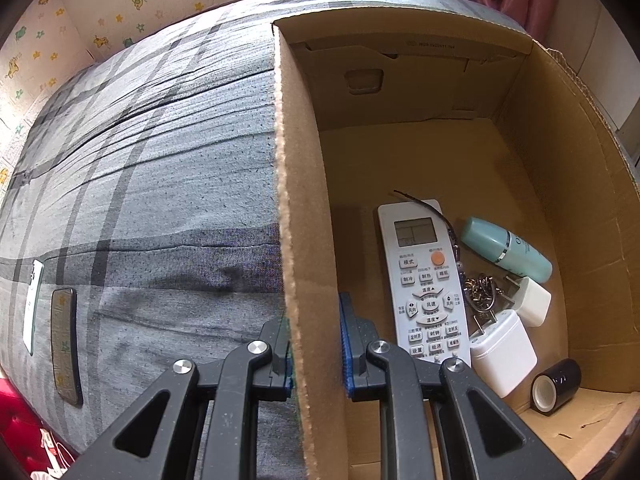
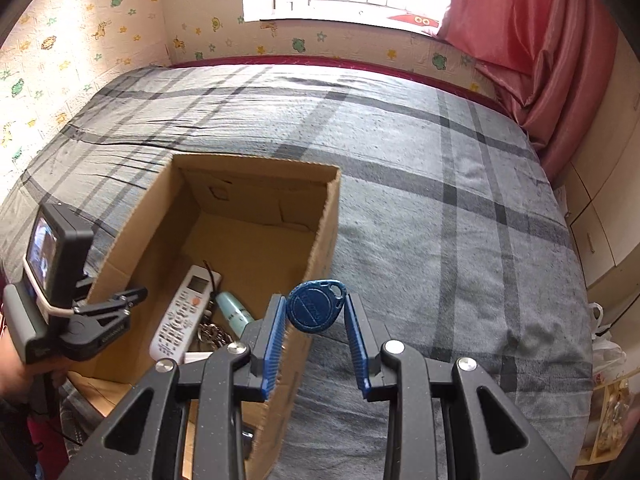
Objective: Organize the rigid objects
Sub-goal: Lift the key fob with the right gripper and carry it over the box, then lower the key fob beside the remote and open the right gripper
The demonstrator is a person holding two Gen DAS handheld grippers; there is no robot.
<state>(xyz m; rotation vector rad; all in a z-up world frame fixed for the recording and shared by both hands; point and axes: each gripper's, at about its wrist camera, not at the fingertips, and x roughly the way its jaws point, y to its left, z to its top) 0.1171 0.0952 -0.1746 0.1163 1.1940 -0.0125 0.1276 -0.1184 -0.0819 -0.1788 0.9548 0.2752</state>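
right gripper [image 2: 316, 338]: clenched on the blue key fob [image 2: 316, 307], pads pinching its two edges, ring hole pointing up-right; fob held in the air over the near right wall of the box [image 2: 320, 248]
fob handling: judged light, stiff plastic, smooth; thin edge grip looks able to pivot; a hold across the broad round body should be steadier than near the ring end
left gripper [image 1: 316, 348]: clamped on the box's left wall [image 1: 304, 240], one pad outside, one inside; judged to be steadying the box
box: open cardboard, stands on the grey plaid bed [image 2: 440, 200]; wall is thin corrugated board, stiff enough to pinch, rim rough
box contents, near: black tape roll [image 1: 556, 386] in the corner, two white chargers [image 1: 502, 354] just beside the remote
box contents, mid: white remote [image 1: 424, 280] lying face up, key bunch [image 1: 480, 290] between remote and chargers
box contents, far: teal bottle [image 1: 506, 250] on its side; far half of the floor bare
outside box: two phones [image 1: 66, 332] flat on the bed, well apart from the box, left of it; judged still to be sorted
step, judged: fob about to be released into the box; bare floor beyond the remote is the free spot
risk: fob may catch the rim and fall onto the bed
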